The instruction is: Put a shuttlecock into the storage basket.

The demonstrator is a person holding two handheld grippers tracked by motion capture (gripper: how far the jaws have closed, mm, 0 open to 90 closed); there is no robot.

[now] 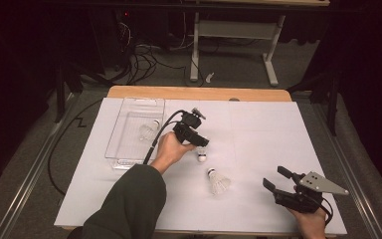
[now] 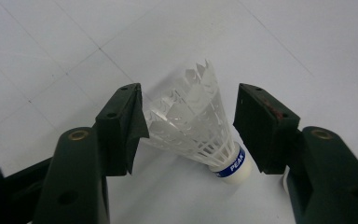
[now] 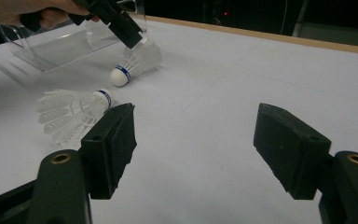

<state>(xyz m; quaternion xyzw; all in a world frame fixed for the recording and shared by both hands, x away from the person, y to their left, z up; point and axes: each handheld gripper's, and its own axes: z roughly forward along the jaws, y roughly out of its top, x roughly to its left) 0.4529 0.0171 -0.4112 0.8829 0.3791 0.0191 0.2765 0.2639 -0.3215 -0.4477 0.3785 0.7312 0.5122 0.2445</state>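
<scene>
High view, hidden: the left gripper [image 1: 193, 133], seen at centre frame, is tipped down over a shuttlecock [image 1: 201, 156]; most of its feathers are covered by the gripper, and only the white cork end is made out below it.
High view, tongs: the right gripper [image 1: 278, 182] is held at lower right with its jaws apart and nothing between them; a second shuttlecock [image 1: 217, 181] is seen lying between the two grippers, just below centre.
High view, surface: a white sheet [image 1: 258, 134] is laid over a wooden table [image 1: 199, 92]; a clear plastic tray [image 1: 135, 130] at upper left is seen with a faint shuttlecock inside. Cables and a table frame are made out on the dark floor beyond.
Left gripper view, tongs: the jaws are held wide open on either side of the shuttlecock at centre frame, cork toward lower right, blue band lettered PEAK; whether the feathers are touched by the left jaw cannot be told.
Right gripper view, tongs: the jaws are spread, empty.
Right gripper view, cut off: the second shuttlecock at left is partly blocked by the near jaw; the left gripper at upper left is cropped by the frame edge.
</scene>
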